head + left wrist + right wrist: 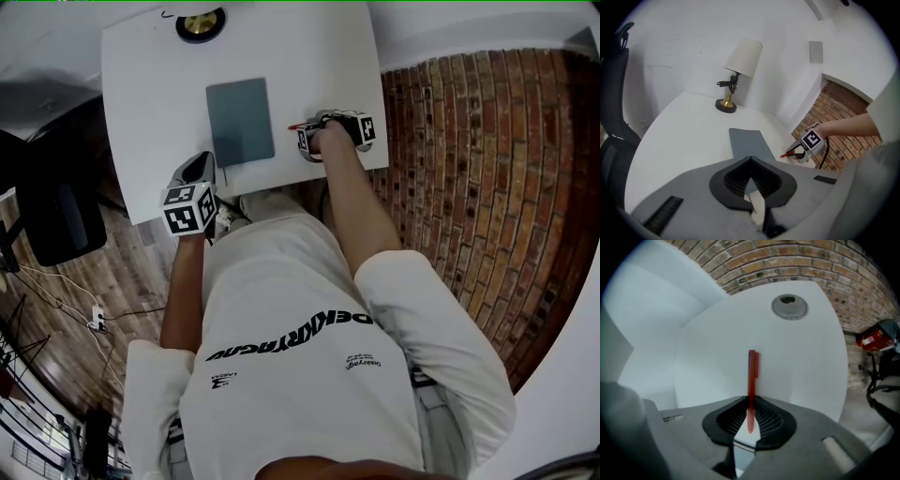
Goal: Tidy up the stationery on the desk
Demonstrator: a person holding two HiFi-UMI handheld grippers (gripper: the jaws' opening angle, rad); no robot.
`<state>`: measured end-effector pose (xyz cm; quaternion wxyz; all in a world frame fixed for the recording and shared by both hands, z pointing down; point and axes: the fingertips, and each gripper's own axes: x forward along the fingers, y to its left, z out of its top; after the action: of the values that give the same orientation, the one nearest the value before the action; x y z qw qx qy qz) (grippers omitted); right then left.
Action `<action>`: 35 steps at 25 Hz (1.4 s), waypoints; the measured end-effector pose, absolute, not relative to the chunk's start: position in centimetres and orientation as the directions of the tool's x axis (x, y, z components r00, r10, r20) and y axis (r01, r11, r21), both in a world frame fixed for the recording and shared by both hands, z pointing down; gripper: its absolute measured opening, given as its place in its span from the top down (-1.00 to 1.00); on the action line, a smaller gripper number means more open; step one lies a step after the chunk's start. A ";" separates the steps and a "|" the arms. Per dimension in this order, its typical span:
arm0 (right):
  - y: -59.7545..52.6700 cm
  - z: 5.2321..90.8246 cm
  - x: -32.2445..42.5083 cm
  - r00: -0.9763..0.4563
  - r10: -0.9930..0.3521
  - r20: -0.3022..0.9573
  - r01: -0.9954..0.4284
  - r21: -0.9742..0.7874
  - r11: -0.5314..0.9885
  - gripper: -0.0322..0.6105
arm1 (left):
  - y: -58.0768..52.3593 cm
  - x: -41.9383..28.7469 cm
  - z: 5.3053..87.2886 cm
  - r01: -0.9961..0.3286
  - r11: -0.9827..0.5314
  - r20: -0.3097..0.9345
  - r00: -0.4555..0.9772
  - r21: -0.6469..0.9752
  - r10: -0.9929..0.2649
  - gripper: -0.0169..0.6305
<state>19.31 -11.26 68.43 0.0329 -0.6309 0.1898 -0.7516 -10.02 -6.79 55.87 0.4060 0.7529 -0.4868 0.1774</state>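
A red pen [752, 376] sticks out forward from my right gripper [751, 401], which is shut on it just above the white desk [150, 112]. In the head view that gripper [311, 128] is at the desk's right side, the pen [294, 126] pointing toward a grey notebook [239, 120] that lies flat mid-desk. My left gripper [204, 169] hovers at the desk's near edge, left of the notebook's near corner. Its jaws are shut with nothing between them [750, 161]. The notebook [750, 143] lies just ahead of it, with the right gripper [806, 145] to the right.
A table lamp [736, 75] with a brass base [200, 23] stands at the desk's far side. A round metal cover [789, 306] is set in the desktop. A black chair [56, 211] stands left of the desk. Brick flooring [487, 169] lies to the right.
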 end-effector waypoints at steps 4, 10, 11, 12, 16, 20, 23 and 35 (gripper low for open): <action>-11.2 68.2 19.4 -0.201 -0.275 0.940 -0.239 -0.320 -0.917 0.77 | -6.6 -9.4 55.8 -0.875 -0.200 0.662 0.468 0.441 -0.586 0.95; -11.9 67.3 18.8 -0.233 -0.330 0.915 -0.260 -0.386 -0.885 0.77 | -6.3 -8.6 55.5 -0.874 -0.211 0.660 0.471 0.437 -0.585 0.95; -12.1 67.2 18.7 -0.241 -0.340 0.909 -0.275 -0.400 -0.874 0.77 | -6.2 -8.4 55.5 -0.874 -0.213 0.660 0.472 0.437 -0.584 0.95; -12.3 67.0 18.7 -0.248 -0.349 0.904 -0.295 -0.414 -0.861 0.77 | -6.2 -8.2 55.4 -0.873 -0.215 0.659 0.474 0.438 -0.584 0.95; -13.1 64.6 17.7 -0.248 -0.378 0.892 -0.389 -0.449 -0.804 0.77 | -6.2 -7.8 55.0 -0.873 -0.220 0.652 0.474 0.434 -0.592 0.95; -13.7 63.6 16.4 -0.276 -0.385 0.880 -0.499 -0.474 -0.725 0.77 | -6.2 -7.7 54.5 -0.879 -0.225 0.651 0.466 0.421 -0.600 0.95; -14.2 62.8 15.5 -0.284 -0.387 0.877 -0.620 -0.476 -0.623 0.77 | -6.2 -7.6 54.1 -0.882 -0.229 0.650 0.460 0.412 -0.605 0.95; -14.8 62.4 10.8 -0.348 -0.293 0.891 -0.936 -0.345 0.062 0.76 | -5.7 -6.6 53.7 -0.875 -0.239 0.646 0.474 0.421 -0.598 0.95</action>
<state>10.83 -14.78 62.39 -0.3233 -0.4706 0.6530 -0.4976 -6.64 -5.72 53.72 0.3868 0.7664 -0.4807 0.1788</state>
